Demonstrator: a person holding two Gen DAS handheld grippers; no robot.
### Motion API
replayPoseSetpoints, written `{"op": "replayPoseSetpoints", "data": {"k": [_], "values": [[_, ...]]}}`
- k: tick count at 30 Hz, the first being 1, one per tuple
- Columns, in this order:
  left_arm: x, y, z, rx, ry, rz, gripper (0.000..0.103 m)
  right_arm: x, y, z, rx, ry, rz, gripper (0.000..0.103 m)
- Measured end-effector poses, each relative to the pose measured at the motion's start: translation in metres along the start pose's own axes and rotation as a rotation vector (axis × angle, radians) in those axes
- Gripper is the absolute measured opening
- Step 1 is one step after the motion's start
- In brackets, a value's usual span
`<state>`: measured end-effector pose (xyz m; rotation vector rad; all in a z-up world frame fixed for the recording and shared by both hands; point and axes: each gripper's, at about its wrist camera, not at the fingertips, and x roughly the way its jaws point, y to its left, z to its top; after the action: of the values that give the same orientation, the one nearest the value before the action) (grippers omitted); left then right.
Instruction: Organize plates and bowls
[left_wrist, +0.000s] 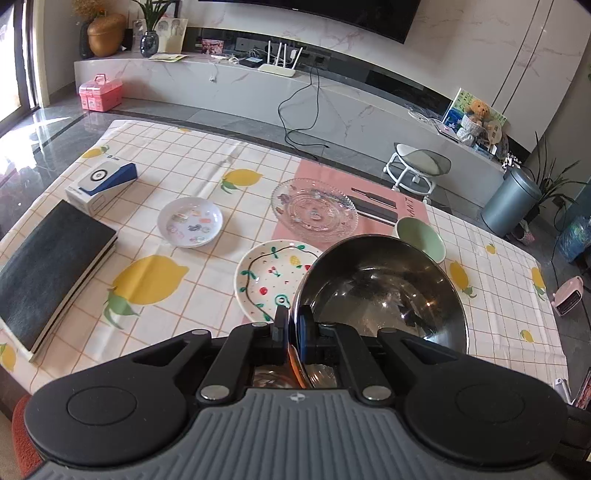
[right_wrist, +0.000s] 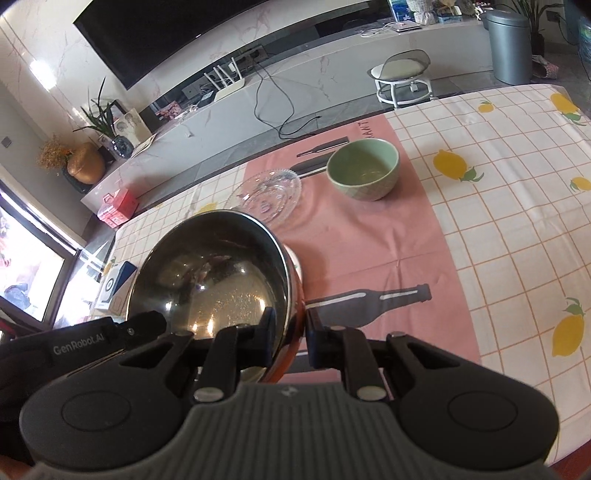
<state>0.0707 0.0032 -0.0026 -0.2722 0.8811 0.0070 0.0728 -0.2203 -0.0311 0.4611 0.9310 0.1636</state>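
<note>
A shiny steel bowl (left_wrist: 384, 291) hangs above the table, held by both grippers. My left gripper (left_wrist: 292, 325) is shut on its left rim. In the right wrist view the same steel bowl (right_wrist: 210, 277) fills the lower left, and my right gripper (right_wrist: 290, 332) is shut on its right rim. Below lie a painted plate with cherries (left_wrist: 269, 277), a small white plate with stickers (left_wrist: 190, 221) and a clear glass plate (left_wrist: 314, 210). The glass plate (right_wrist: 269, 192) also shows beside a green bowl (right_wrist: 364, 170) on the pink mat. Part of the left gripper (right_wrist: 110, 332) shows at the bowl's far rim.
A black book (left_wrist: 48, 273) and a white and blue box (left_wrist: 101, 182) lie at the table's left. The lemon-print tablecloth (right_wrist: 517, 221) spreads to the right. Beyond the table stand a rolling stool (left_wrist: 417, 166) and a grey bin (left_wrist: 511, 201).
</note>
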Motion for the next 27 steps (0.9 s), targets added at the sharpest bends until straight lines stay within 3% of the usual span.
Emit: {"op": "replayPoseSetpoints", "data": {"k": [8,17,27], "values": [[-0.030,0.043,-0.025,-0.055,-0.007,0.009,0.007,-0.011,0.033,-0.031,-0.086,0.057,0.065,0.015],[-0.015,0.060,-0.057,-0.076,0.050,0.000,0.008,-0.001,0.040,-0.056,-0.136,0.101,0.007,0.015],[-0.008,0.065,-0.067,-0.072,0.070,0.022,0.008,0.013,0.042,-0.063,-0.172,0.122,-0.025,0.014]]}}
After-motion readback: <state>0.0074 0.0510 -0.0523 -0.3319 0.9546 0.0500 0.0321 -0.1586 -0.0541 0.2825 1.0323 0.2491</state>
